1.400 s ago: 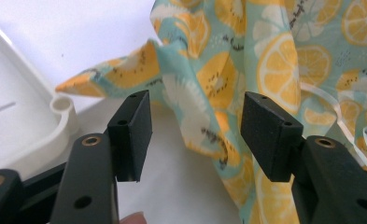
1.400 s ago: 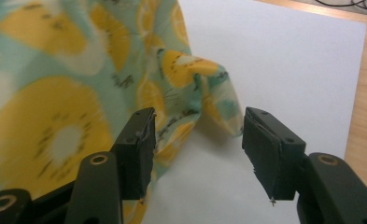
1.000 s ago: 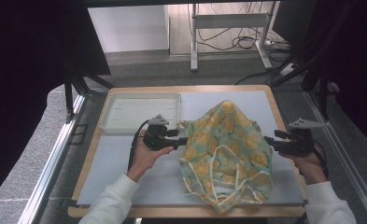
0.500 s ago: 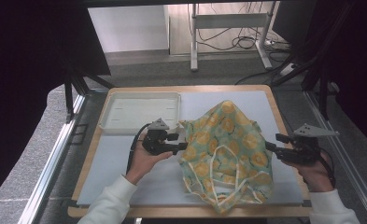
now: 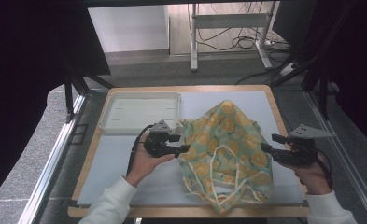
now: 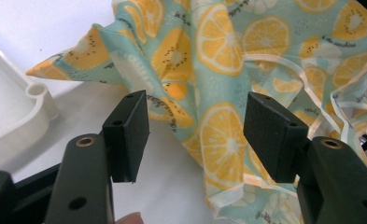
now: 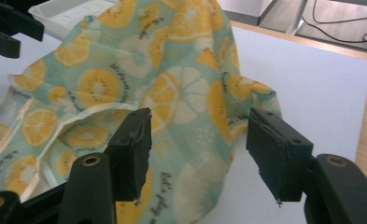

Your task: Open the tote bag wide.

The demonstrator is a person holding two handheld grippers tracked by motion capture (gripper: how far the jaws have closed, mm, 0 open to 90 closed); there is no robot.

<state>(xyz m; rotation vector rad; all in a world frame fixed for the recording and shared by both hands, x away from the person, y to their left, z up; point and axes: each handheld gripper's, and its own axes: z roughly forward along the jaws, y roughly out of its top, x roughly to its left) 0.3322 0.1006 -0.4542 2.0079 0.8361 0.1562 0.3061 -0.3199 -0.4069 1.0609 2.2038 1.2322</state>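
Note:
A crumpled teal cloth [image 5: 223,144] printed with orange slices, with cream straps, lies on the white mat [image 5: 120,163] right of centre. My left gripper [image 5: 182,143] sits at the cloth's left edge, jaws open. In the left gripper view the cloth [image 6: 218,60] lies ahead of and partly between the open gripper [image 6: 197,135], and the pads do not press on it. My right gripper [image 5: 269,143] is at the cloth's right edge, open. In the right gripper view the cloth [image 7: 172,93] bunches up beyond that open gripper [image 7: 197,149], with nothing pinched.
A white tray [image 5: 139,112] stands at the back left of the mat, and its corner [image 6: 13,116] is close to my left gripper. The wooden table edge [image 5: 277,107] frames the mat. A metal stand and cables are on the floor beyond the table.
My right gripper has drawn slightly to the right, off the cloth's edge. The left gripper and the cloth have stayed about where they were.

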